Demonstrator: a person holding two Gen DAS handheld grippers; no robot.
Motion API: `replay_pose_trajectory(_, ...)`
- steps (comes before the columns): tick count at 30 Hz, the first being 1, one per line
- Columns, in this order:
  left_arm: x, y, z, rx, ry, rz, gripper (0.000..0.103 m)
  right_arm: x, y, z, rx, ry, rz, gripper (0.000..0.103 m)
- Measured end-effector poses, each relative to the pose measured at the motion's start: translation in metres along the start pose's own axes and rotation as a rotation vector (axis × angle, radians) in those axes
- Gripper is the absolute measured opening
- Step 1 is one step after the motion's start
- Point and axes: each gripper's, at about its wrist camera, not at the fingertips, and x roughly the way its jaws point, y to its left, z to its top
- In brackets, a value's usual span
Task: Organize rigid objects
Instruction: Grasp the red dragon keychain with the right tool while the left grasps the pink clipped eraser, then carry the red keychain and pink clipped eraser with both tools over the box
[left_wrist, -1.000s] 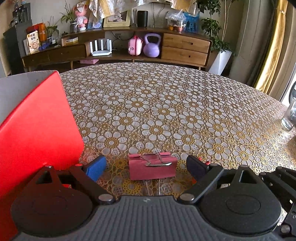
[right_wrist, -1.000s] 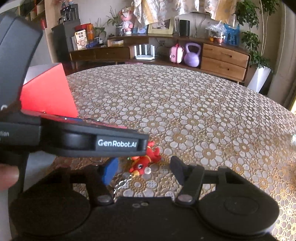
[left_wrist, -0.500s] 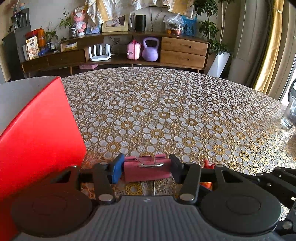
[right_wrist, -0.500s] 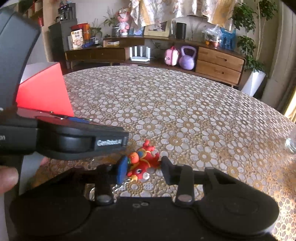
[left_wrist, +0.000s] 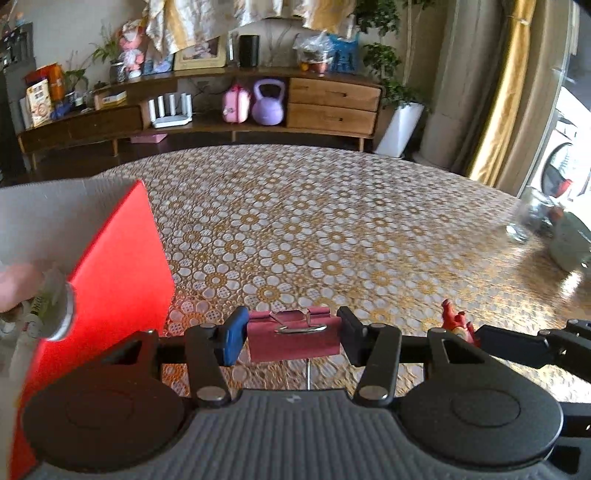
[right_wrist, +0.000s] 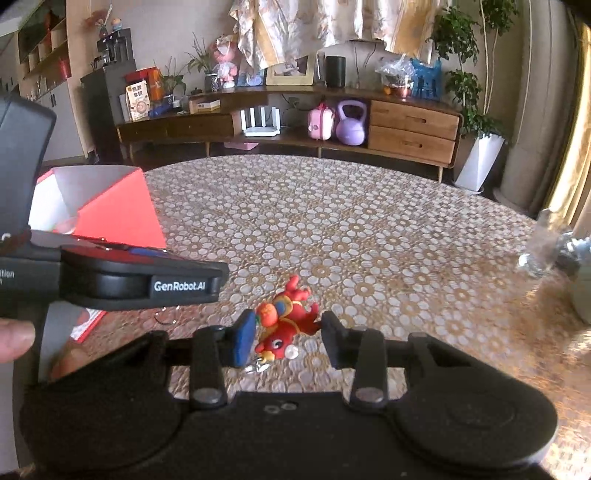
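Pink binder clip (left_wrist: 293, 338) seen from the left wrist, clamped between the blue and black fingers of the left gripper (left_wrist: 291, 336), lifted over the flowered tablecloth (left_wrist: 295, 229). Red box (left_wrist: 122, 273) just to the left, open, with a grey inside. Red toy (left_wrist: 456, 325) partly showing at right, beside a black finger of the other tool.

From the right wrist: right gripper (right_wrist: 288, 338) closed on the red toy (right_wrist: 286, 321), its little keyring hanging below. Left tool's black body crossing at left, marked GenRobot.AI, a thumb (right_wrist: 14, 341) at the edge. Red box (right_wrist: 107, 210) behind it. Glass (right_wrist: 535, 254) far right, blurred.
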Motion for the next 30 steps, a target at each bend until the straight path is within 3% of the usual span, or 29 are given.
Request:
replay_pose_trajectory(17, -0.108, 0.013, 0.007, 0.111, -0.047, -0.115, 0.052, -0.097, 0.043, 0.02, -0.025, -0.022, -0.021, 0.037)
replay_pose_trajectory(30, -0.172, 0.054, 0.012, 0.176, -0.069, -0.169, 0.052, -0.132, 0.09, 0.045, -0.005, -0.053, 0.036, 0.037)
